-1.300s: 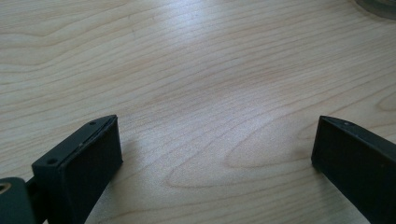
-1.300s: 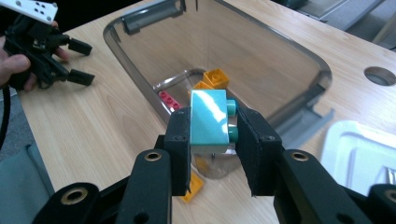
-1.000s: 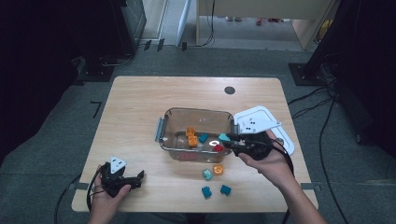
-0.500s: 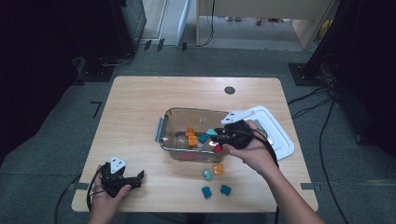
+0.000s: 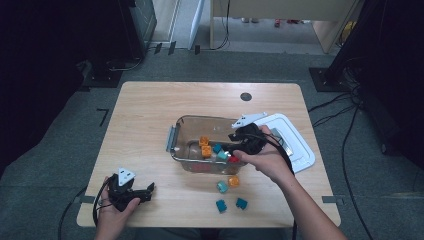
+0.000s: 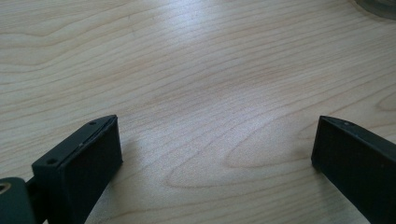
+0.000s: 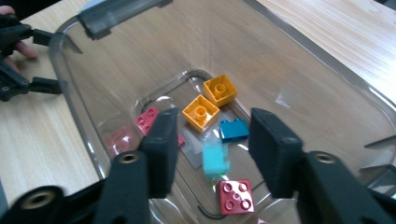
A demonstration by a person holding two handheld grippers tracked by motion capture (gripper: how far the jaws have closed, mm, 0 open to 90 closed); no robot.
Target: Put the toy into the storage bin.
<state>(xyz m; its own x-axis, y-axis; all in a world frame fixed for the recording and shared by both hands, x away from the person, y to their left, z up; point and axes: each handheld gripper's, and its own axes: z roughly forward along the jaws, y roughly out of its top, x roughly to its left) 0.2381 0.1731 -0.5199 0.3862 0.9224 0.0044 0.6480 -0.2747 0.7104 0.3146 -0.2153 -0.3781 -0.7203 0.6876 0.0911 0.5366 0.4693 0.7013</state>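
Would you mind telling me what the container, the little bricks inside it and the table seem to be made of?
The container looks like clear, glossy plastic: the wood shows through its walls, which carry bright reflections. The bricks, studded and in flat orange, teal and red, look like moulded plastic with a slight sheen. The table shows pale wood grain with a smooth satin finish; solid wood or laminate, I cannot tell.

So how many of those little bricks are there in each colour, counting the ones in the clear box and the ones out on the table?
Orange bricks: 3 (2 in the box, 1 on the table)
Blue-green bricks: 5 (2 in the box, 3 on the table)
Red bricks: 2 (both in the box)
Total: 10
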